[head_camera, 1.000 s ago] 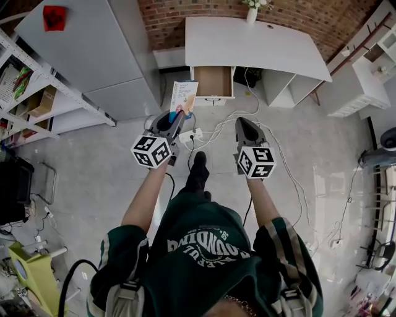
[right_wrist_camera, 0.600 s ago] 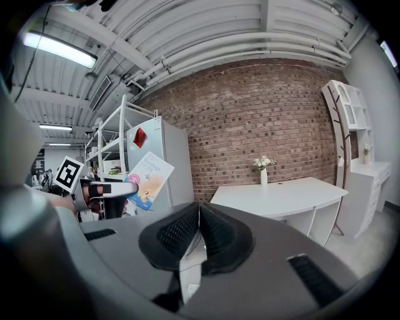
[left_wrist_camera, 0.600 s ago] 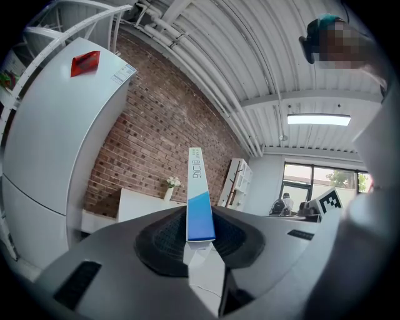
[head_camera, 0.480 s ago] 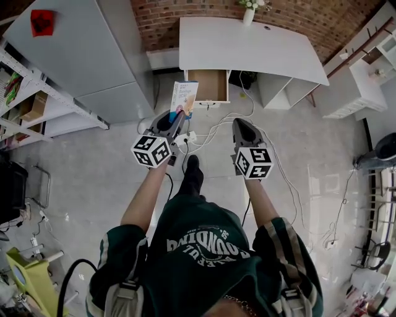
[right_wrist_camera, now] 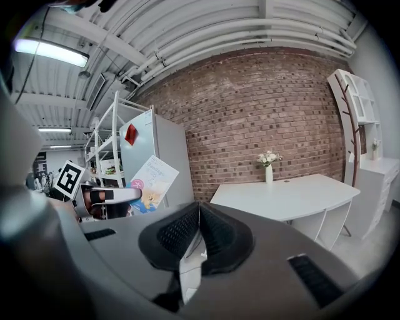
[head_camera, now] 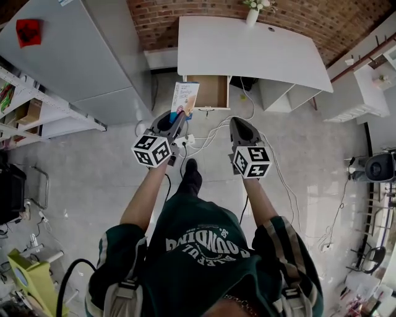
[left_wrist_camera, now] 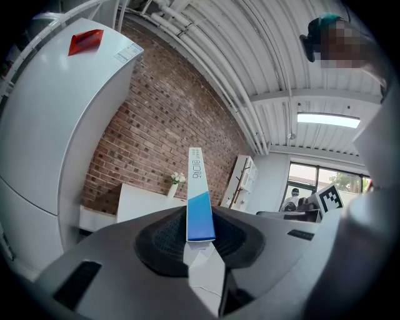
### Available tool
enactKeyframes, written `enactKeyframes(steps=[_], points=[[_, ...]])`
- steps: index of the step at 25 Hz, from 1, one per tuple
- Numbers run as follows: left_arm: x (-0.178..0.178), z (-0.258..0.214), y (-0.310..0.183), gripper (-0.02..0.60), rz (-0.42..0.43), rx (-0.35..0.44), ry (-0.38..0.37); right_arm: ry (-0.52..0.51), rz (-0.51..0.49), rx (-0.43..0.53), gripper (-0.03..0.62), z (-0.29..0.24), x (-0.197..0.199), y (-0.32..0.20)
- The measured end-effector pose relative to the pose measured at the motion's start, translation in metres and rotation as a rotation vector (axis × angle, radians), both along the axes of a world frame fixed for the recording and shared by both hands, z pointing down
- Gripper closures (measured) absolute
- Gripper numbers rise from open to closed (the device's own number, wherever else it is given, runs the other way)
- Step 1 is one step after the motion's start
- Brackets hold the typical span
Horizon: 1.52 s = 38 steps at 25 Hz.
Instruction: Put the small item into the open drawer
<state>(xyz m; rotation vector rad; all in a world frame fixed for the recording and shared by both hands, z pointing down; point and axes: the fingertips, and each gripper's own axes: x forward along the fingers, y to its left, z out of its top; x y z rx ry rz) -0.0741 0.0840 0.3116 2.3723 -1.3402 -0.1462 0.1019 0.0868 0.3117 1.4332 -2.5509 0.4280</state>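
My left gripper [head_camera: 176, 116] is shut on a thin white and blue box [head_camera: 184, 99], held upright in front of me; in the left gripper view the box [left_wrist_camera: 199, 197] shows edge-on between the pads. The right gripper [head_camera: 238, 122] is shut with nothing in it; its pads [right_wrist_camera: 215, 232] meet in the right gripper view, where the box [right_wrist_camera: 150, 182] appears at the left. Ahead, the open wooden drawer [head_camera: 212, 91] sticks out from under the white desk [head_camera: 247, 49]. Both grippers hang above the floor, short of the drawer.
A grey cabinet [head_camera: 80, 56] stands at the left with metal shelving [head_camera: 37, 111] beside it. White cables and a power strip [head_camera: 204, 133] lie on the floor before the desk. A vase of flowers [head_camera: 252, 12] sits on the desk. White shelves [head_camera: 365, 74] stand at the right.
The whole view has shifted forward: desk and drawer sit slightly higher and nearer. Both grippers keep the same pose, the box still in the left one.
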Motion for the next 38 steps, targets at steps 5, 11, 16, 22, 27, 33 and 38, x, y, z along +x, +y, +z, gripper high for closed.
enactKeyframes(steps=[5, 11, 16, 22, 27, 33, 38], points=[[0.001, 0.008, -0.028, 0.491, 0.004, -0.03, 0.012, 0.002, 0.009, -0.018, 0.568, 0.002, 0.0, -0.03], [0.002, 0.023, -0.063, 0.491, 0.02, -0.069, 0.022, 0.004, 0.028, -0.042, 0.568, 0.01, -0.001, -0.069], [-0.003, 0.036, -0.092, 0.491, 0.037, -0.098, 0.026, 0.004, 0.043, -0.07, 0.568, 0.021, -0.007, -0.096], [-0.009, 0.053, -0.125, 0.491, 0.059, -0.127, 0.035, 0.016, 0.051, -0.087, 0.568, 0.029, -0.019, -0.129], [-0.013, 0.068, -0.14, 0.491, 0.076, -0.151, 0.05, 0.032, 0.06, -0.09, 0.569, 0.032, -0.028, -0.147], [-0.015, 0.081, -0.152, 0.491, 0.094, -0.176, 0.07, 0.048, 0.075, -0.115, 0.568, 0.042, -0.034, -0.153], [-0.014, 0.091, -0.155, 0.491, 0.104, -0.196, 0.082, 0.065, 0.081, -0.133, 0.569, 0.047, -0.036, -0.155]])
